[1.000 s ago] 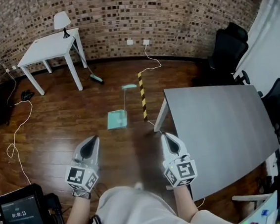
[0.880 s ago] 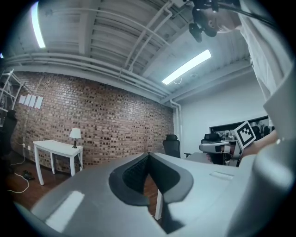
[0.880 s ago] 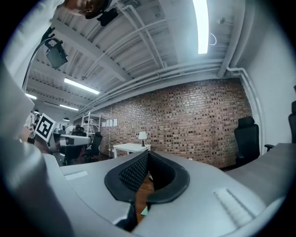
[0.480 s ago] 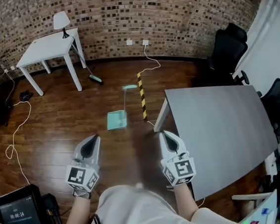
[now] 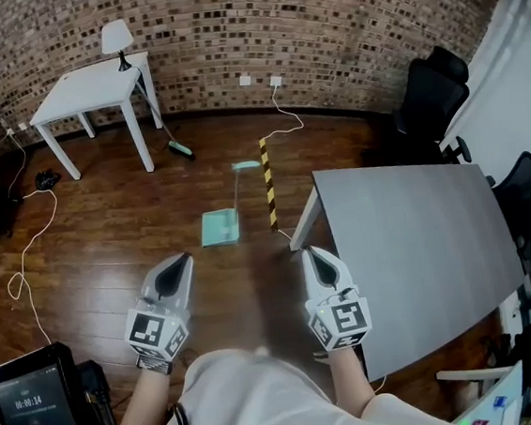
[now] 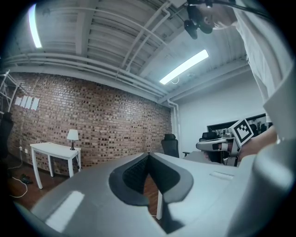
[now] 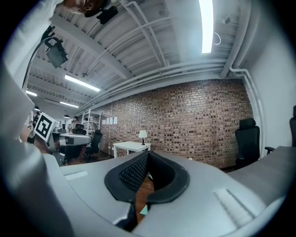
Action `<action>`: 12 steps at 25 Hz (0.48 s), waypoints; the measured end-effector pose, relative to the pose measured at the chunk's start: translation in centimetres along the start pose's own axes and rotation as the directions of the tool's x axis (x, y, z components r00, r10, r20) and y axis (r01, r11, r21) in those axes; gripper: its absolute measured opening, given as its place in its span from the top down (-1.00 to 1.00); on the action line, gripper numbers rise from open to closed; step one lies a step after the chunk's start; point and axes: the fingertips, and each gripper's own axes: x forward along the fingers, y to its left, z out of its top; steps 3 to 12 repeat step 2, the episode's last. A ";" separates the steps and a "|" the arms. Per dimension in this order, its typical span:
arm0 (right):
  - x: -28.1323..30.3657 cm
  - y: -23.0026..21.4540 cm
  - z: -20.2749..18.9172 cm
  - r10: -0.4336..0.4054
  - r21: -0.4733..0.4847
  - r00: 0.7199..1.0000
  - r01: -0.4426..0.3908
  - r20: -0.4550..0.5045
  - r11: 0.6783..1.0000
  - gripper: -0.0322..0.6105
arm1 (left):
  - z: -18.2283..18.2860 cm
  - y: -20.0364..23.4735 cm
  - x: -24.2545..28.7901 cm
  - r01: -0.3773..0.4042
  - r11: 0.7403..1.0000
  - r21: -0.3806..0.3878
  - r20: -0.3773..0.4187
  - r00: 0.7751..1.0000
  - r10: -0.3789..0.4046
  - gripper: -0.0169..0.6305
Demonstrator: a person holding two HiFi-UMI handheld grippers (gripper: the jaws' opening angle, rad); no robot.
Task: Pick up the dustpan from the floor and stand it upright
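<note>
A mint-green dustpan (image 5: pixel 223 226) lies flat on the dark wood floor, its long thin handle (image 5: pixel 237 187) running away from me to a green grip. It lies well ahead of both grippers. My left gripper (image 5: pixel 182 259) is held level at lower left, jaws closed tip to tip with nothing in them. My right gripper (image 5: pixel 305 251) is level at lower right beside the grey table, also shut and empty. In the right gripper view a sliver of the green dustpan (image 7: pixel 144 209) shows below the closed jaws. The left gripper view (image 6: pixel 148 155) shows only the room beyond its tips.
A grey table (image 5: pixel 420 247) stands close on the right, its white leg (image 5: pixel 304 220) near the dustpan. A yellow-black striped strip (image 5: pixel 268 183) lies on the floor beside the handle. A white table (image 5: pixel 92 88) with a lamp, a broom (image 5: pixel 179 148), cables and black chairs (image 5: pixel 432 95) stand further off.
</note>
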 end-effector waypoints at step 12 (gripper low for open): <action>0.0 -0.1 -0.2 -0.001 0.006 1.000 0.001 0.000 1.000 0.86 | 0.0 -0.2 0.2 0.004 1.000 -0.003 0.000 1.000 -0.004 0.95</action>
